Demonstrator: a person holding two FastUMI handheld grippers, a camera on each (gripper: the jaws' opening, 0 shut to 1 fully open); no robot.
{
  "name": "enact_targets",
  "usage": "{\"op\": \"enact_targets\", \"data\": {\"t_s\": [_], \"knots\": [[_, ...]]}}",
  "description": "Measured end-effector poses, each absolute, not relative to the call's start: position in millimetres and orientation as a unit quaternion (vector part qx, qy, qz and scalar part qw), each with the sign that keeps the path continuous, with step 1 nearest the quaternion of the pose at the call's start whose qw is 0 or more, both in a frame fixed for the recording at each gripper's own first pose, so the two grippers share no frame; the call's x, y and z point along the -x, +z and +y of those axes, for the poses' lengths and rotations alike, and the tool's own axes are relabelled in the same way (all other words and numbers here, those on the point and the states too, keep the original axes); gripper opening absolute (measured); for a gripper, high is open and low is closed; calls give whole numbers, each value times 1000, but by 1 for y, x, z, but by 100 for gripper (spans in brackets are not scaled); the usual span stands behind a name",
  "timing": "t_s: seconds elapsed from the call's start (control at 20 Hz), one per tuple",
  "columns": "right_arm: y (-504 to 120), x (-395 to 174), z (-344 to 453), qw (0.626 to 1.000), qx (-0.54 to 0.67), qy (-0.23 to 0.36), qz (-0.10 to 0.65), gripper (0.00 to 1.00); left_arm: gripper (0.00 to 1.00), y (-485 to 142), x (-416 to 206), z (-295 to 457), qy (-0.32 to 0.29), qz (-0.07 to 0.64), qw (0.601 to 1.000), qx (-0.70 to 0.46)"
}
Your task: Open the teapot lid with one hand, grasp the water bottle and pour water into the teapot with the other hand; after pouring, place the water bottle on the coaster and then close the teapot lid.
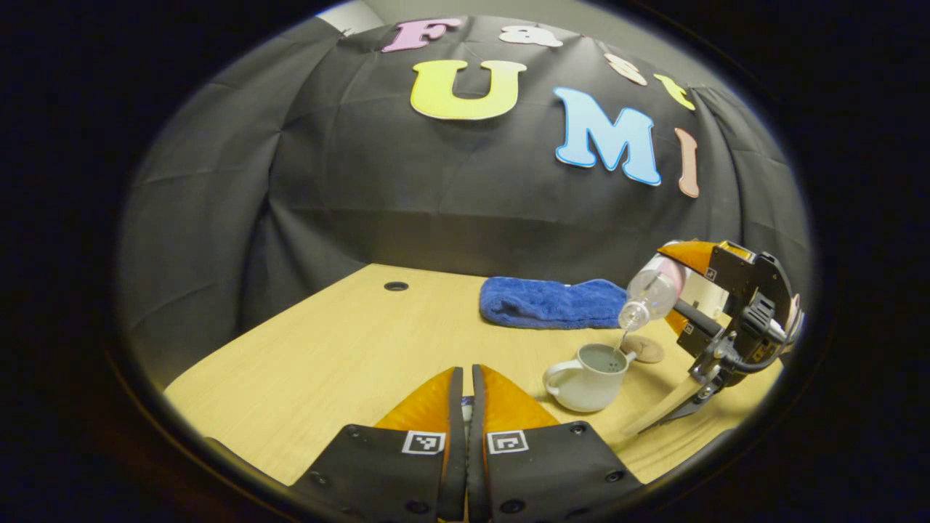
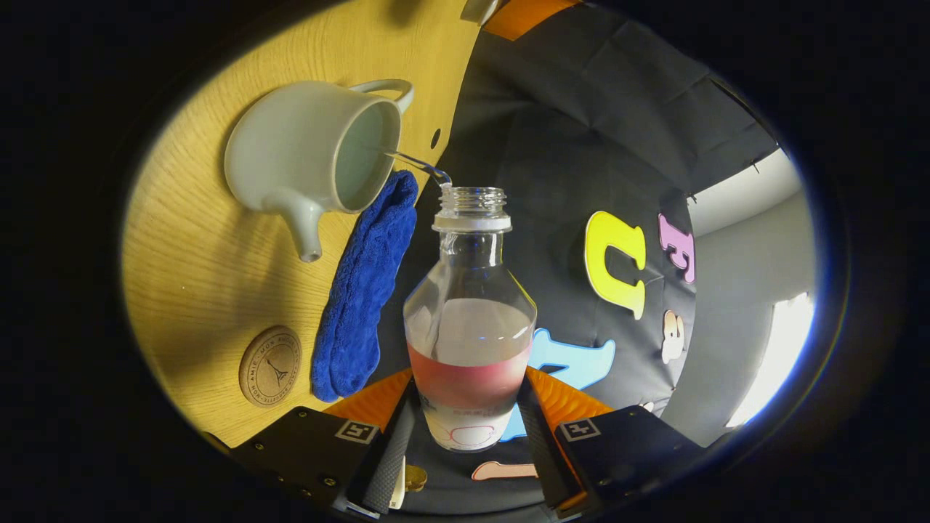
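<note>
A white teapot stands open on the wooden table, lid off. Above it my right gripper is shut on a clear water bottle, tilted with its mouth down. A thin stream of water runs into the pot. In the right gripper view the bottle sits between both fingers of my right gripper, and water arcs into the teapot. My left gripper is held low to the left of the pot, jaws nearly together on a small white piece, the teapot lid.
A round wooden coaster lies just behind the teapot, also seen as the coaster. A folded blue towel lies at the back of the table. A cable hole is at the far left.
</note>
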State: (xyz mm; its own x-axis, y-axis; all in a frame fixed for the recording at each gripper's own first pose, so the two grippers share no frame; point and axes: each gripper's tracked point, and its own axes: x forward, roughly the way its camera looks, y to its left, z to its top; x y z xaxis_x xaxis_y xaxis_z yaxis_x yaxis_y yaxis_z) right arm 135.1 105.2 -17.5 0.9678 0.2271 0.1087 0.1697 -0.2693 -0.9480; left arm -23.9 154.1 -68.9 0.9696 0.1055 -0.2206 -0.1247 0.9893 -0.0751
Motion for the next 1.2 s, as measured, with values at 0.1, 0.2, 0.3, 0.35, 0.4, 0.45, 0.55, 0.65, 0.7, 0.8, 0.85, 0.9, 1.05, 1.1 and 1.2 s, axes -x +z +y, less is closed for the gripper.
{"op": "enact_targets", "data": {"t_s": [0.1,0.2,0.3,0.35,0.4,0.45,0.55,0.65,0.7,0.8,0.85,0.9,1.05,1.1,1.2], "knots": [[-15,-137,106,588,798,25,-129,75,8,-69,24,154,58,110,991,45],[-14,-136,108,587,799,24,-130,75,7,-70,25,155,58,110,991,45],[-13,-136,108,585,800,22,-131,75,7,-70,25,155,59,110,991,46],[-12,-136,108,583,801,21,-132,75,7,-71,25,155,59,110,991,46],[-11,-137,107,581,802,19,-134,75,7,-71,26,155,59,111,991,46],[-10,-138,107,580,804,19,-135,75,7,-71,26,155,59,111,991,45],[-8,-140,106,576,806,18,-136,75,8,-72,26,155,58,113,991,46],[-8,-139,106,572,808,16,-137,75,7,-74,26,155,58,114,991,46],[-7,-140,106,571,809,15,-137,75,7,-76,26,155,58,115,991,46],[-5,-141,106,568,812,15,-137,75,7,-77,26,155,58,115,991,44],[-4,-141,104,566,813,13,-137,75,7,-76,26,155,59,115,991,44],[-3,-142,104,564,814,12,-139,75,7,-77,26,155,59,115,991,44],[1,-144,105,556,818,7,-143,75,7,-76,25,155,59,115,991,45],[3,-145,104,553,820,6,-145,75,7,-77,25,155,59,116,990,45],[5,-149,104,549,823,5,-147,75,7,-77,26,155,59,117,990,44]]}}
